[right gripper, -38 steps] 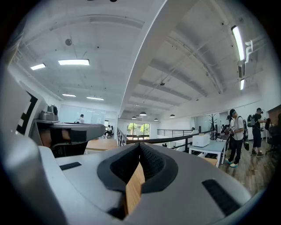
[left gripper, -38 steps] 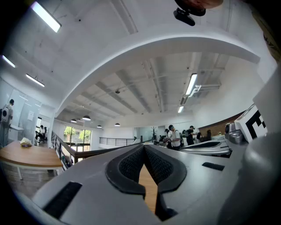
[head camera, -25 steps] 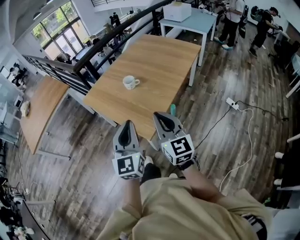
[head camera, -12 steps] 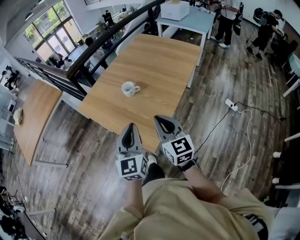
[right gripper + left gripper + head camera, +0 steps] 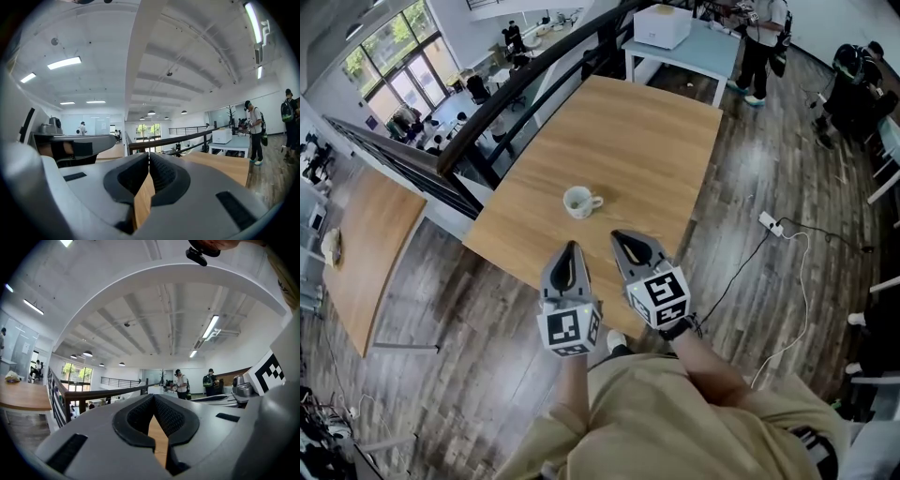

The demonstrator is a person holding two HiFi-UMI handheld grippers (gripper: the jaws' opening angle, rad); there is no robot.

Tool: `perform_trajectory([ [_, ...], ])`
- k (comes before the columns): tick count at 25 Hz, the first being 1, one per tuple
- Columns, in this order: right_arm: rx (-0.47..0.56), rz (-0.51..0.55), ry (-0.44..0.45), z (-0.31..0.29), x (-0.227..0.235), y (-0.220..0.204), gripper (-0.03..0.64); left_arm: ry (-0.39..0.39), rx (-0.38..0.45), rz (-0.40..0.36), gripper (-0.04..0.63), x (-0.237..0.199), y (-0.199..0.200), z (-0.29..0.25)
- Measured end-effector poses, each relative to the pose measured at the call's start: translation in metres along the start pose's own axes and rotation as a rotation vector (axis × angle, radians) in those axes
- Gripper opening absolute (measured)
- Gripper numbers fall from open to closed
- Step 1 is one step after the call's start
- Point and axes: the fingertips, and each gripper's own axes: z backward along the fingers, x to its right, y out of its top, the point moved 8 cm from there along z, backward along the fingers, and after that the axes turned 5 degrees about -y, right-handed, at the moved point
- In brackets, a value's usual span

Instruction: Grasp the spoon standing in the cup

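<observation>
At table (image 5: 628, 131) edge, holds left gripper (image 5: 571, 247) and right gripper (image 5: 624, 238) closed on nothing, well apart from cup (image 5: 577, 201); risks toppling cup by reaching in unopened.

In the head view the cup (image 5: 579, 201) is too small to show whether a spoon stands inside. In their own views, the bodies of the left gripper (image 5: 153, 398) and right gripper (image 5: 149, 155) hide most of the wooden table (image 5: 628, 131).

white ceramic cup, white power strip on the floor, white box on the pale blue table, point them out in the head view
white ceramic cup (image 5: 577, 201), head view, on the cup's open top
white power strip (image 5: 769, 223), head view, middle of its body
white box (image 5: 662, 25), head view, on its top face
</observation>
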Motion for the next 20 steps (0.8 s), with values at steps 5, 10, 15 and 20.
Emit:
perform_trajectory([
  [5, -0.01, 0.005, -0.054, -0.043, -0.003, -0.003, 0.015, -0.038, -0.02, 0.014, 0.012, -0.041, -0.012, -0.023],
  [10, -0.088, -0.013, -0.089, -0.073, 0.016, -0.028, 0.015, -0.069, -0.069, 0.054, 0.012, -0.058, -0.041, -0.046],
  [15, -0.169, -0.039, -0.086, -0.11, 0.037, -0.057, 0.015, -0.08, -0.114, 0.073, 0.011, -0.071, -0.068, -0.078],
  [20, -0.268, -0.091, -0.073, -0.154, 0.056, -0.094, 0.015, -0.058, -0.152, 0.098, 0.011, -0.089, -0.092, -0.111],
])
